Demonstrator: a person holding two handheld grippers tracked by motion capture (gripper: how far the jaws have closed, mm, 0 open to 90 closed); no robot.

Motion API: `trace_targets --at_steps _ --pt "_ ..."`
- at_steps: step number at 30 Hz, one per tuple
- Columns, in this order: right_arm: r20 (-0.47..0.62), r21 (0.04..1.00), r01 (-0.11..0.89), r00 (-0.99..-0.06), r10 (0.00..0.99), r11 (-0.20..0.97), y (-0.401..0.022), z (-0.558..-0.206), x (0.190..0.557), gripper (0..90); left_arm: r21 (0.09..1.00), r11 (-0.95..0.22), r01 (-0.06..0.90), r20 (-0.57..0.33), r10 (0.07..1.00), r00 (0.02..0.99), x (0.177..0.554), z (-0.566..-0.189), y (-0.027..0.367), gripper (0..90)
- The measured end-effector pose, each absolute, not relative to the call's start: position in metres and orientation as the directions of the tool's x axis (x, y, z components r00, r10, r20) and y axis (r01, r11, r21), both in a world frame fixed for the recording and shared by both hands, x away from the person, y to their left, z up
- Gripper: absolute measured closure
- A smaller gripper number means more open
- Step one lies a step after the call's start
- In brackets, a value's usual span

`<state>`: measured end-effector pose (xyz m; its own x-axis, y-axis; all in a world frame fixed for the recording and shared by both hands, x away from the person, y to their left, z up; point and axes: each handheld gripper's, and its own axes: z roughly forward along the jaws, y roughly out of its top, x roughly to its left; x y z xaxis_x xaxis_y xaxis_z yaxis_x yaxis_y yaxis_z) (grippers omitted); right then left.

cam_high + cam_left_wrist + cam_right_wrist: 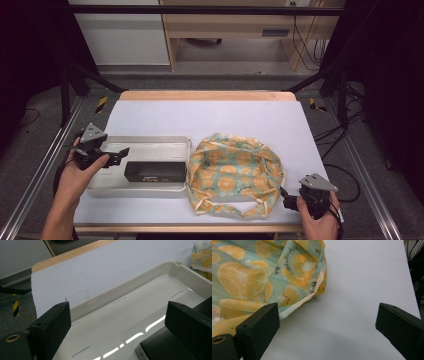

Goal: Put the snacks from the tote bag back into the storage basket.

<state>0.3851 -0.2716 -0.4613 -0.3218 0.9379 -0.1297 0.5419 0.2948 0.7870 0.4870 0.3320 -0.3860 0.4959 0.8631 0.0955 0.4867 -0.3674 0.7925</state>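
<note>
High view: your left gripper (pixel 117 155) hangs over the cream tray (pixel 150 142) beside the black box (pixel 155 171), fingers released; your right gripper (pixel 286 197), fingers also spread, sits by the orange-print bag (pixel 235 172).

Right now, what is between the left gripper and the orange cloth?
In the high view, a black box lies in the tray between the left gripper and the orange cloth.

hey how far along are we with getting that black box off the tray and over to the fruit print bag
Early stage. Done: nothing visibly; the black box lies in the white tray, and the fruit-print bag sits crumpled beside it. In hand: the left gripper is open beside the box, the right gripper open at the bag's edge, neither holding anything. Left: probably gripping the box, opening the bag, putting it in.
</note>
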Motion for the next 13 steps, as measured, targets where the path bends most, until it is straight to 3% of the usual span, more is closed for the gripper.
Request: trace_targets --at_steps 13 --pt "-0.125 0.786 0.544 -0.325 0.937 0.294 -0.274 -0.462 0.385 5.8 0.793 -0.311 0.523 0.056 0.894 0.445 0.491 -0.406 0.347 7.5"
